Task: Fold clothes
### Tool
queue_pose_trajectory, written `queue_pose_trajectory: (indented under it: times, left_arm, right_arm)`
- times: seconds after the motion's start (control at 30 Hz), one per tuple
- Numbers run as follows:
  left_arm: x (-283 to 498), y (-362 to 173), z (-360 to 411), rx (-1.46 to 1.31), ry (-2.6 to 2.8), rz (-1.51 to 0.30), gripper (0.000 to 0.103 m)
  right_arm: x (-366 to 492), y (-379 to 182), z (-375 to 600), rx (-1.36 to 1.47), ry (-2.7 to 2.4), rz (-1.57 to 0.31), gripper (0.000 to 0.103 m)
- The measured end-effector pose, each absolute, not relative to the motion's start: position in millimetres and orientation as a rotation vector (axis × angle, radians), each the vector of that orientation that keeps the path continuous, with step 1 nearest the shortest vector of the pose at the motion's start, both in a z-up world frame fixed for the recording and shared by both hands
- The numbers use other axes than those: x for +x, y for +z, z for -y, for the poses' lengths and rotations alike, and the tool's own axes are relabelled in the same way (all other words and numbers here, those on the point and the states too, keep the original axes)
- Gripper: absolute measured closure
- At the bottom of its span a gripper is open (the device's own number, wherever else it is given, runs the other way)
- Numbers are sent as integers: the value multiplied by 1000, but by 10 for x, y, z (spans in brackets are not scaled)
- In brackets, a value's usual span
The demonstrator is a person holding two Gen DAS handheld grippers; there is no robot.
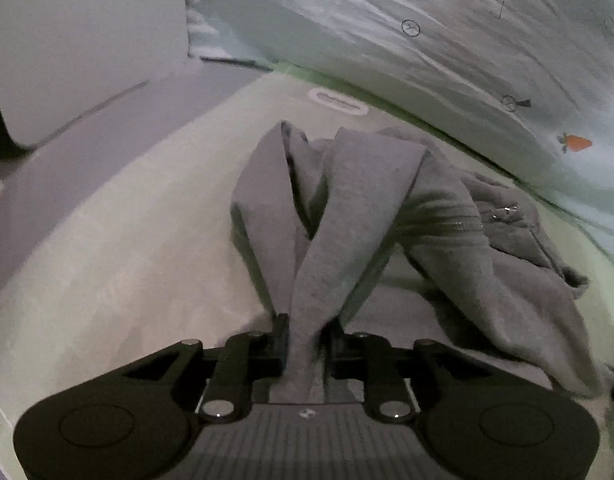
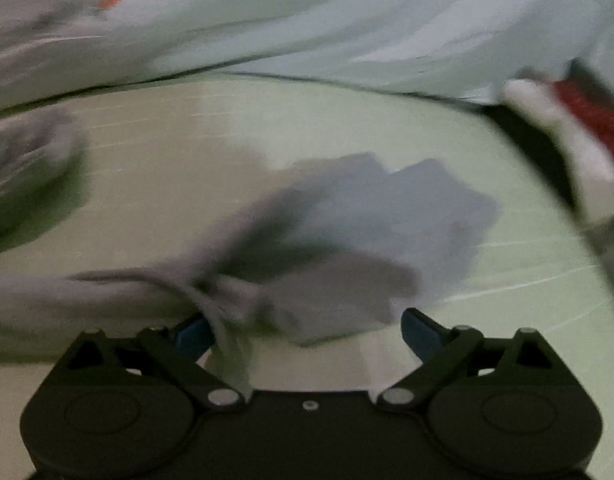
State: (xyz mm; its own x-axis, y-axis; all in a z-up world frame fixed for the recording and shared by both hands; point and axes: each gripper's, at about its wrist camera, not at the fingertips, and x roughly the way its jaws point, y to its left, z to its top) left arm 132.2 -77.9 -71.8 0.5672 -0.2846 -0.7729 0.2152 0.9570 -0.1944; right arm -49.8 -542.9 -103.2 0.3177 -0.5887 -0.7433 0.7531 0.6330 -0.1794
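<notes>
Centrally, my left tool (image 1: 305,334) pinches a strip of the crumpled grey zip-up fleece garment (image 1: 387,208), which lies bunched on the pale green bed sheet (image 1: 127,240). My right tool (image 2: 307,330), spread wide, hovers at its blurred cloth. Folding looks unfinished: no neat fold shows.

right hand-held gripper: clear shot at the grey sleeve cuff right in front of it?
Probably yes. The right hand-held gripper is open, and the grey sleeve cuff lies on the bed sheet just ahead of its fingertips, with nothing covering it. The view is motion-blurred, so exact alignment is uncertain.
</notes>
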Motion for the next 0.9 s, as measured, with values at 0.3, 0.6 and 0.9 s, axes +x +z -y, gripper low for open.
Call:
queue_pose_trajectory:
  times: [0.3, 0.6, 0.9]
  left_arm:
    - [1171, -873, 754, -98, -301, -963, 74]
    - [1200, -872, 794, -77, -340, -975, 70]
    - [1246, -837, 678, -136, -368, -979, 70]
  right_arm:
    - [-723, -961, 4862, 480, -683, -824, 6]
    - [-381, -930, 4596, 864, -346, -750, 21]
    - [-52, -1057, 4393, 1138, -71, -775, 32]
